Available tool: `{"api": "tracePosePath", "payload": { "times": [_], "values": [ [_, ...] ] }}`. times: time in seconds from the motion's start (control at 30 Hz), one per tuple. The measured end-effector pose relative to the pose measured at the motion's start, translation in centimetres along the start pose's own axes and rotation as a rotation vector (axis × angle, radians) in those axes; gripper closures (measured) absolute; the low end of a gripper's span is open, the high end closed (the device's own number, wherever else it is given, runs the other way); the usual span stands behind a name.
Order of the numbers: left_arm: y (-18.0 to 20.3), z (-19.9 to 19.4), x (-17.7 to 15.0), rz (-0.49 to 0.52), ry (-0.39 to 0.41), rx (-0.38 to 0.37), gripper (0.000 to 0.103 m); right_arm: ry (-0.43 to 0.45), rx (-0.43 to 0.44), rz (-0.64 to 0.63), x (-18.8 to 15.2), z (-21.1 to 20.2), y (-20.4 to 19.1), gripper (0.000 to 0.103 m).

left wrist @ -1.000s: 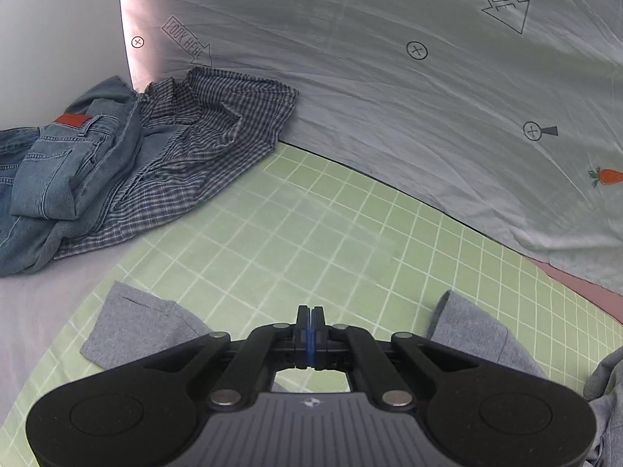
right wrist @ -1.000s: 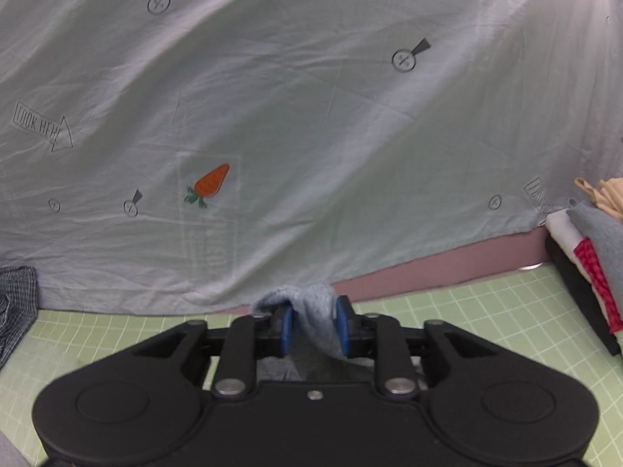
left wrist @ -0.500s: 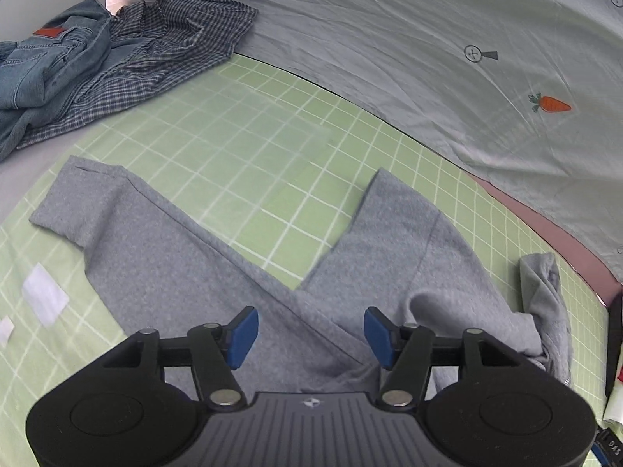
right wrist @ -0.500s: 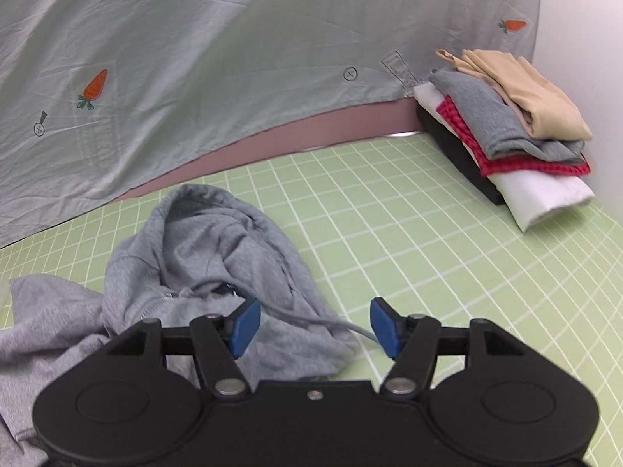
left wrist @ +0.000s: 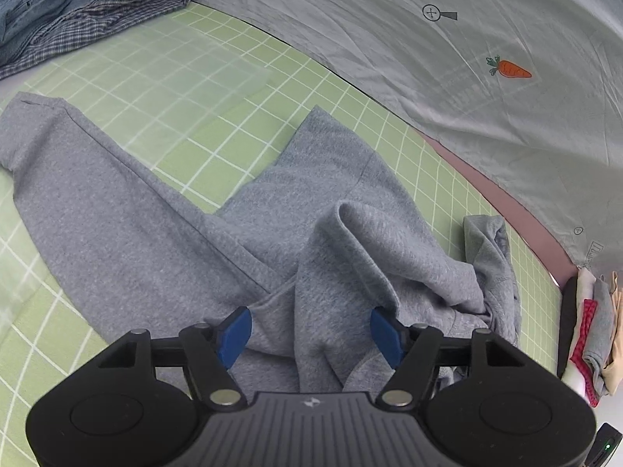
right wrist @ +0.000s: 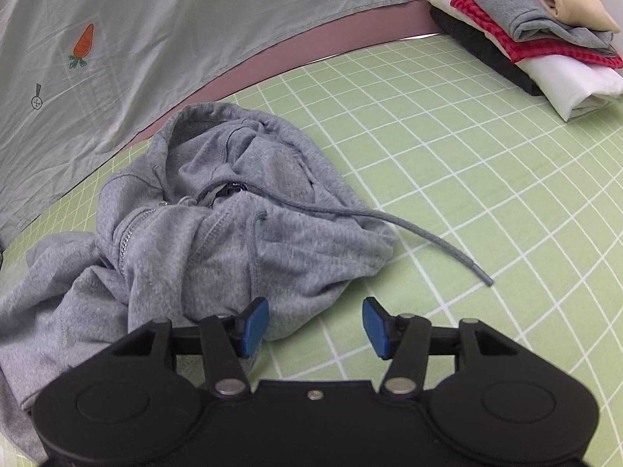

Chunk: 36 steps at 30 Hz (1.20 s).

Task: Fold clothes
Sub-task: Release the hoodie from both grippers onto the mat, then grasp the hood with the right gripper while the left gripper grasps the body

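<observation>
A grey zip hoodie (left wrist: 163,233) lies crumpled on the green grid mat (left wrist: 163,78), one sleeve stretched to the left. My left gripper (left wrist: 311,330) is open just above a raised fold of its body, holding nothing. In the right wrist view the hoodie (right wrist: 218,225) shows its bunched hood, zipper and a drawstring (right wrist: 428,241) trailing right over the mat (right wrist: 486,179). My right gripper (right wrist: 315,327) is open and empty at the hoodie's near right edge.
Jeans and a checked shirt (left wrist: 85,4) lie heaped at the far left. A stack of folded clothes (right wrist: 537,27) sits at the far right, also in the left wrist view (left wrist: 592,330). A pale carrot-print sheet (left wrist: 447,39) hangs behind the mat.
Both grippers were shut a second ago, the right on hoodie fabric. Both have opened, let the hoodie drop on the mat and drawn back, now hovering lower over it.
</observation>
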<state>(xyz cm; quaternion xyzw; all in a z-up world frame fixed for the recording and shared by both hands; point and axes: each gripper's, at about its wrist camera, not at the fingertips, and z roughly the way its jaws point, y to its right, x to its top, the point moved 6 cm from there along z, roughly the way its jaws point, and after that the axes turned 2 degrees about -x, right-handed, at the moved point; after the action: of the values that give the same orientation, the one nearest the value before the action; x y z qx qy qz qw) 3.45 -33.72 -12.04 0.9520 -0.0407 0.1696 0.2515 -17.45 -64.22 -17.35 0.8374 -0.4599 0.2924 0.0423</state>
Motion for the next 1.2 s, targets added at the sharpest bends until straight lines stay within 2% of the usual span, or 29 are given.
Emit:
{"api": "tracePosePath", "payload": {
  "times": [0.13,0.3,0.5,0.67,0.7,0.77,0.87,0.9,0.93,0.97,1.0,1.07,1.2],
  "values": [
    [0.5,0.5,0.1,-0.023,-0.002,-0.031,0.035,-0.023,0.055,0.094,0.8,1.1,0.6,0.047],
    [0.6,0.4,0.1,-0.028,0.003,-0.045,0.035,-0.013,0.105,0.229,2.0,0.6,1.9,0.043],
    [0.9,1.3,0.4,-0.014,-0.010,-0.042,0.035,-0.034,0.212,0.426,2.0,-0.1,2.9,0.032],
    [1.3,1.8,1.0,0.012,-0.014,-0.051,0.036,-0.076,0.250,0.475,1.8,1.4,1.9,0.026],
    [1.4,1.9,1.1,0.020,-0.018,-0.050,0.038,-0.085,0.255,0.486,1.9,1.7,1.7,0.026],
    [1.6,2.3,1.2,0.035,-0.028,-0.040,0.048,-0.104,0.278,0.515,1.9,2.4,1.4,0.025],
    [1.7,2.8,1.3,0.059,-0.040,-0.026,0.067,-0.133,0.341,0.556,2.0,3.4,1.1,0.025],
    [1.8,2.9,1.2,0.073,-0.045,-0.023,0.078,-0.140,0.356,0.565,2.0,3.6,1.0,0.026],
    [1.9,3.0,1.2,0.087,-0.049,-0.016,0.085,-0.147,0.372,0.574,2.0,3.8,1.0,0.039],
    [1.9,3.1,1.0,0.100,-0.051,-0.005,0.087,-0.154,0.387,0.583,2.0,4.0,0.9,0.059],
    [1.9,3.2,0.8,0.114,-0.054,0.004,0.092,-0.150,0.389,0.579,2.0,4.0,0.9,0.066],
    [2.1,3.2,0.3,0.135,-0.062,0.015,0.097,-0.131,0.373,0.555,2.0,3.7,1.0,0.090],
    [2.6,3.0,-1.3,0.179,-0.096,0.012,0.100,-0.089,0.352,0.607,2.0,2.3,3.3,0.095]
  ]
}}
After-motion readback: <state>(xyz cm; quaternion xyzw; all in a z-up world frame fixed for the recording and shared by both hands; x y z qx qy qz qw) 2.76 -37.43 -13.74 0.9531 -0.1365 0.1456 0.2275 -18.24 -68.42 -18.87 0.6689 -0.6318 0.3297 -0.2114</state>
